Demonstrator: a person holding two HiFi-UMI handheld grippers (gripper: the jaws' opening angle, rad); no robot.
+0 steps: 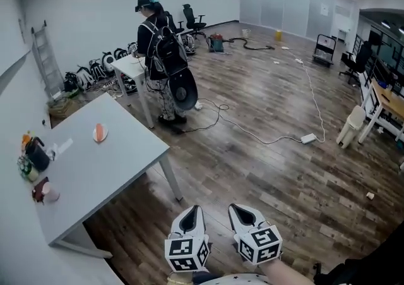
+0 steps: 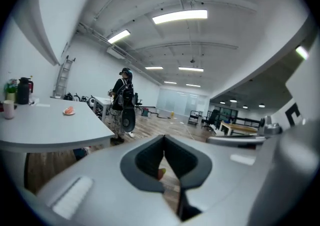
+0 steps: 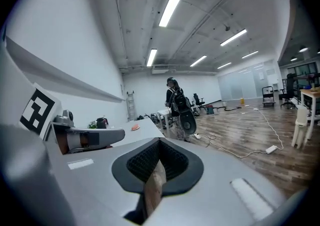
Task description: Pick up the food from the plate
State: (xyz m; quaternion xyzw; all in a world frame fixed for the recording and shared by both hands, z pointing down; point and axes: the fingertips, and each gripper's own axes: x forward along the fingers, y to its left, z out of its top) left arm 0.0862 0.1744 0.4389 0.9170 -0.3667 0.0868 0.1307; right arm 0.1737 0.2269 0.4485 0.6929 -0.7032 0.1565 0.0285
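One orange-pink piece of food (image 1: 99, 131) is lying on a small white plate (image 1: 105, 134) towards the far end of the grey worktop (image 1: 113, 170). I am holding the left hand-held gripper (image 1: 192, 210) and right hand-held gripper (image 1: 242, 209) over the wooden floor (image 1: 265, 170), both closed on nothing, well apart from the plate. A dark jug (image 1: 36, 154) is standing by the wall, and a person (image 1: 161, 50) is standing beyond the worktop.

Left gripper (image 2: 164, 142) with its fingers (image 2: 144, 161) together at the tips, nothing between them.
At the left, a pale tabletop (image 2: 50, 126) carries a small plate (image 2: 69, 114) of orange food (image 2: 68, 110); a person (image 2: 122, 100) stands beyond its far corner.
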